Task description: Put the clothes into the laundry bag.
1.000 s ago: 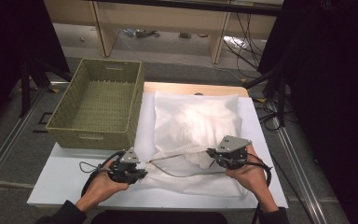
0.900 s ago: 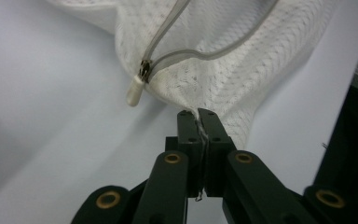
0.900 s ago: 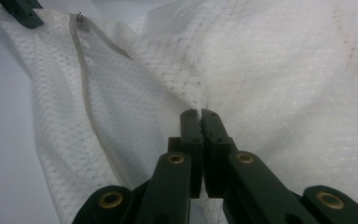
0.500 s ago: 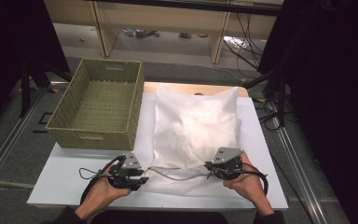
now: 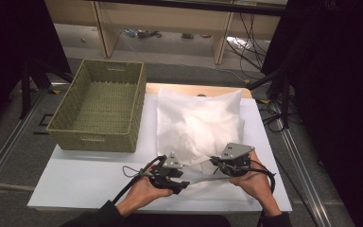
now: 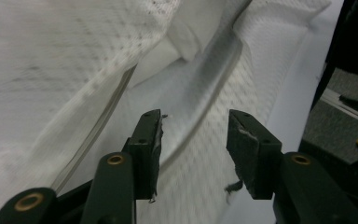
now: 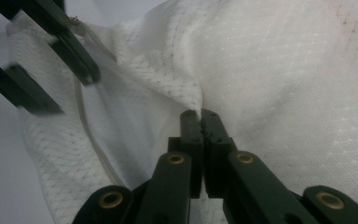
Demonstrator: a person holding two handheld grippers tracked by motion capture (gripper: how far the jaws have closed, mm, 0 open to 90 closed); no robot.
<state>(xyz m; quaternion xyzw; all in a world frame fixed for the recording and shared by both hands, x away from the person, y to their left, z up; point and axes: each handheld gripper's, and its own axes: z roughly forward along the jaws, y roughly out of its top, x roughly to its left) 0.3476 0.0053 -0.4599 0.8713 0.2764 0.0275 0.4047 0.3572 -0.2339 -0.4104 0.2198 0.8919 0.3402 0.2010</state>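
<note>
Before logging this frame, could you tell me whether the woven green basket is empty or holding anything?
Empty: the woven green basket shows only its bare woven floor, and the white mesh bag lies outside it on the table.

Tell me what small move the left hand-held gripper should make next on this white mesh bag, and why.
Probably ease the left hand-held gripper forward and close it on the mesh bag's zipper edge. Its jaws stand open with that edge lying just beyond them, while the right hand-held gripper is already shut on a fold of the mesh.
</note>
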